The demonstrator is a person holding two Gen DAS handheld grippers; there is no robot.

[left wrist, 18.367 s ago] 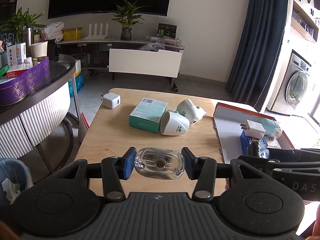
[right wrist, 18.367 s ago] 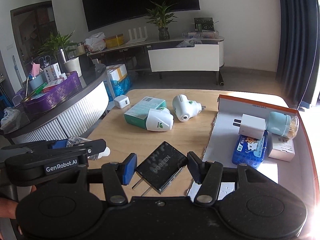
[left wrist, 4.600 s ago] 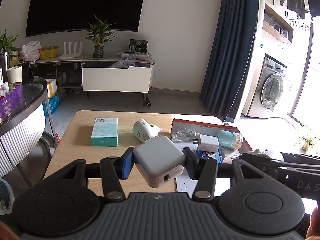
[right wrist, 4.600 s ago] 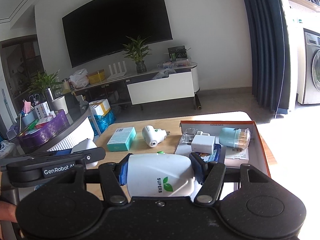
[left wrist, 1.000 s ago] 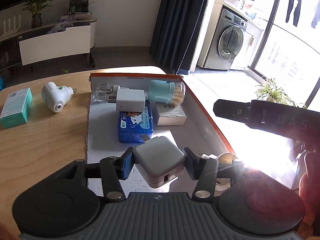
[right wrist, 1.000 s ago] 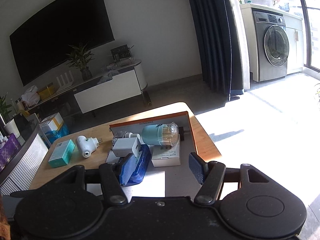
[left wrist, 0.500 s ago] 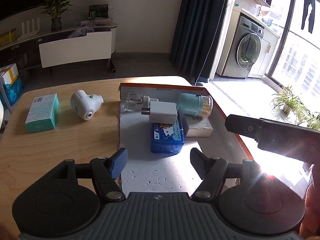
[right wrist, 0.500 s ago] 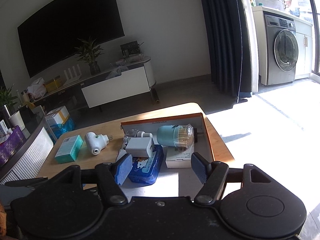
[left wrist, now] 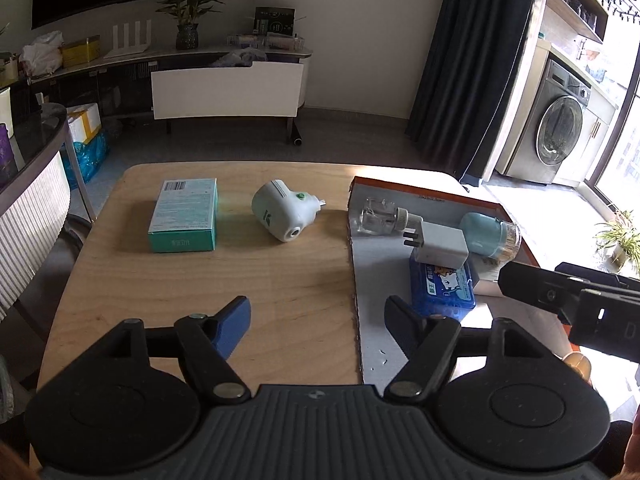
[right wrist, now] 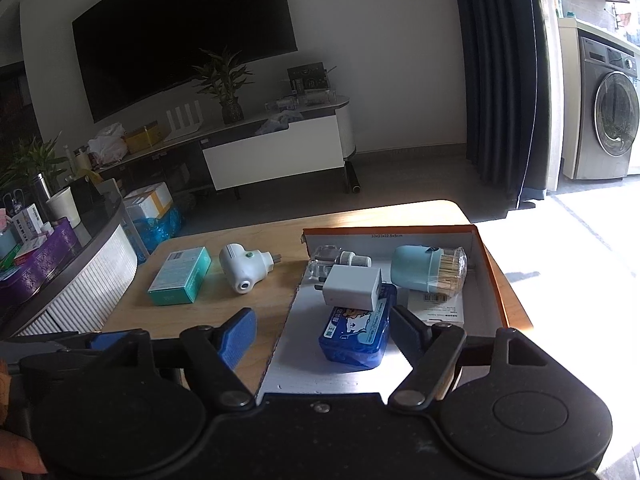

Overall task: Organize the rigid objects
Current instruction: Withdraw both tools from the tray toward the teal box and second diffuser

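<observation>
Fingers on both grippers stand apart with nothing between them, and both pairs have just been opening. From where I sit, the left gripper (left wrist: 316, 316) hangs over the near part of the desk (left wrist: 240, 280), its left finger above bare wood and its right finger above the left edge of the tray (left wrist: 360, 264).

Going left to right along the far half of the desk, I see the teal box (left wrist: 184, 216) lying flat toward the far left corner, then the white plug-in device (left wrist: 284, 214) on its side just beside it, the two apart. Next comes the orange-rimmed tray, which takes up the right side of the desk.

Inside the tray, a clear glass bottle (left wrist: 378, 216) lies at the far left corner, a white charger (left wrist: 440, 242) rests on top of the blue case (left wrist: 442, 288), and a mint toothpick jar (right wrist: 428, 268) lies on its side toward the far right (its clear end is full of sticks). A white flat box (right wrist: 436, 308) sits under the jar's near side.

The right gripper (right wrist: 324, 334) is held over the tray's near left part, the blue case just ahead of its fingers and not touched.
</observation>
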